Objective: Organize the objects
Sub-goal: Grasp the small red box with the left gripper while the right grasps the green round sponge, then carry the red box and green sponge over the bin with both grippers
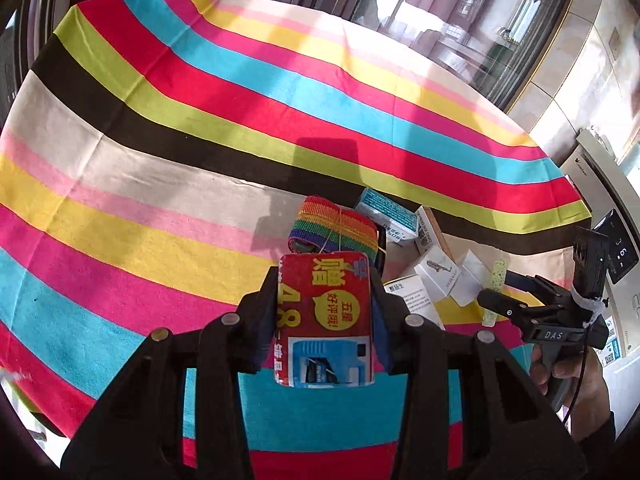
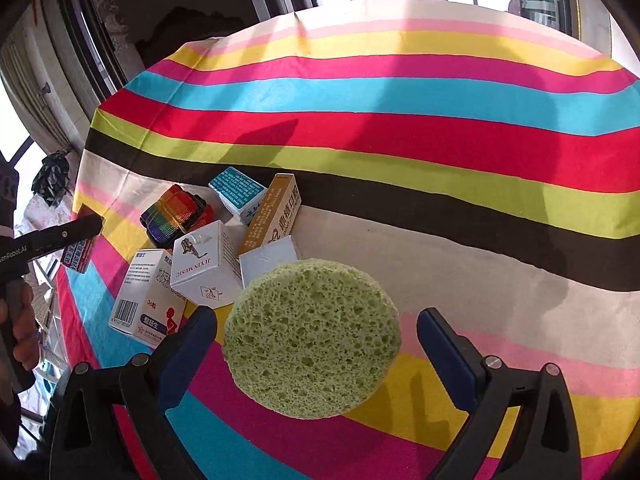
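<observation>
My left gripper (image 1: 324,276) is shut on a red packet (image 1: 326,320) with yellow print, held above the striped tablecloth (image 1: 160,160). In the right wrist view that gripper (image 2: 86,232) and its packet (image 2: 78,256) sit at the far left. Between the wide-apart fingers of my right gripper (image 2: 316,316) is a round green sponge (image 2: 312,340), with a gap at both pads. It appears edge-on and upright in the left wrist view, as a thin sponge (image 1: 495,292) by the right gripper (image 1: 508,292). Whether it leans on the boxes I cannot tell.
A cluster lies on the cloth: a rainbow strap (image 2: 178,212), a teal box (image 2: 238,192), an orange-and-white box (image 2: 276,212), a white music box (image 2: 204,268), a barcoded white box (image 2: 148,296) and a small white box (image 2: 268,256). A hand (image 1: 568,372) grips the right handle.
</observation>
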Demonstrator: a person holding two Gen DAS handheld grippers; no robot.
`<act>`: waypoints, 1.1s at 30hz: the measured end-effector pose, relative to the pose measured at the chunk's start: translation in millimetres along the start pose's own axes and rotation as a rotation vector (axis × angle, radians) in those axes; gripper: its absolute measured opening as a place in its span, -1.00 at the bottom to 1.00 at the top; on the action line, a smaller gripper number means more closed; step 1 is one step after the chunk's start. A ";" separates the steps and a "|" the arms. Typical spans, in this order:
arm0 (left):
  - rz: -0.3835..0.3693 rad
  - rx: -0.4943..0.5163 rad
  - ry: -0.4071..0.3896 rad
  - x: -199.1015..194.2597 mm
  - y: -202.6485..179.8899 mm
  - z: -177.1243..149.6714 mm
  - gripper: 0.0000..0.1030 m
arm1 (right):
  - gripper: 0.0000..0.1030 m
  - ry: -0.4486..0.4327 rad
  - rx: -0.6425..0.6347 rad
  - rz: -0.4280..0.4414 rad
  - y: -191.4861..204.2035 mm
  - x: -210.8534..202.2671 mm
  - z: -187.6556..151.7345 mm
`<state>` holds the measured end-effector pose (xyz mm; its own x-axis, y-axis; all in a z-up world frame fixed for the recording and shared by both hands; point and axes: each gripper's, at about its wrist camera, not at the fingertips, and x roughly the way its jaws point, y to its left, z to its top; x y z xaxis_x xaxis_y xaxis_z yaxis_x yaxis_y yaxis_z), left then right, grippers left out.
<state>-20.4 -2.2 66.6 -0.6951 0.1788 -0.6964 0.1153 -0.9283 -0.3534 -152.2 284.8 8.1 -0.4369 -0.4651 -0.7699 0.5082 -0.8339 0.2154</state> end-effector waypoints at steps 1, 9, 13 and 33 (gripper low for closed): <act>-0.018 0.004 -0.001 -3.9 -5.1 -4.2 -0.13 | 0.80 0.006 0.001 -0.026 0.2 0.3 -1.1; -0.085 0.048 0.027 -2.6 -47.8 -48.8 -0.13 | 0.59 -0.023 0.039 -0.160 15.9 -17.4 -33.1; -0.085 0.124 0.092 7.3 -68.5 -82.2 -0.13 | 0.59 -0.028 0.031 -0.240 34.7 -36.1 -56.4; -0.005 0.261 0.091 18.8 -76.3 -104.1 0.23 | 0.62 -0.046 0.134 -0.388 60.7 -51.5 -117.0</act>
<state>31.6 105.9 15.5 -0.6275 0.2011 -0.7522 -0.0826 -0.9778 -0.1925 -11.9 292.9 -9.5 -0.6114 -0.1187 -0.7823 0.1991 -0.9799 -0.0069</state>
